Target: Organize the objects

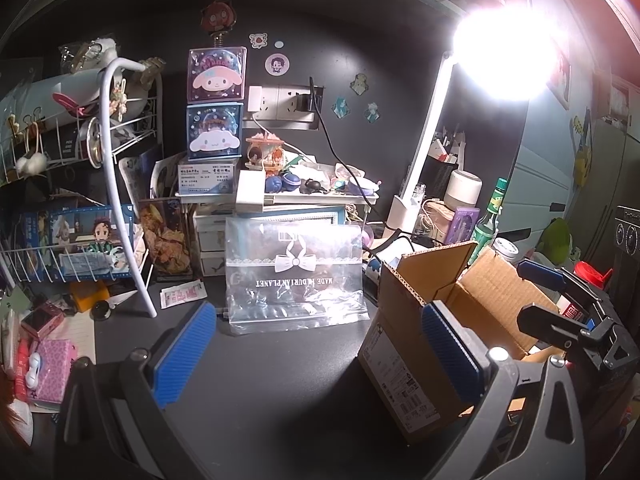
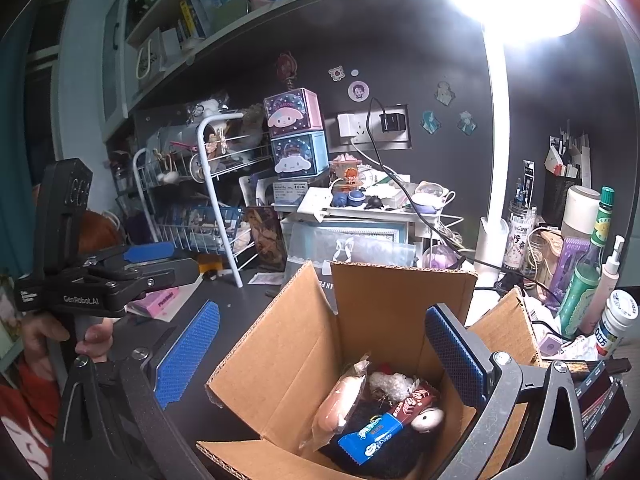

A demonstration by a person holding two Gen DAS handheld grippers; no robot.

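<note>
An open cardboard box [image 2: 376, 300] stands on the dark desk and holds several snack packets [image 2: 372, 432]; it also shows at the right of the left wrist view [image 1: 416, 292]. A clear zip bag with a white bow print [image 1: 294, 276] leans upright at the desk's middle. My left gripper [image 1: 320, 356] is open and empty, low over the desk in front of the bag. My right gripper [image 2: 324, 356] is open and empty above the box opening. In the right wrist view the left gripper [image 2: 156, 264] shows at the left, held by a hand.
A white wire rack [image 1: 116, 184] with cards stands at the left. Character boxes [image 1: 216, 104] stack at the back over small drawers. A bright desk lamp [image 1: 424, 148] and bottles [image 2: 592, 256] crowd the right. Pink items [image 1: 56, 372] lie at the near left.
</note>
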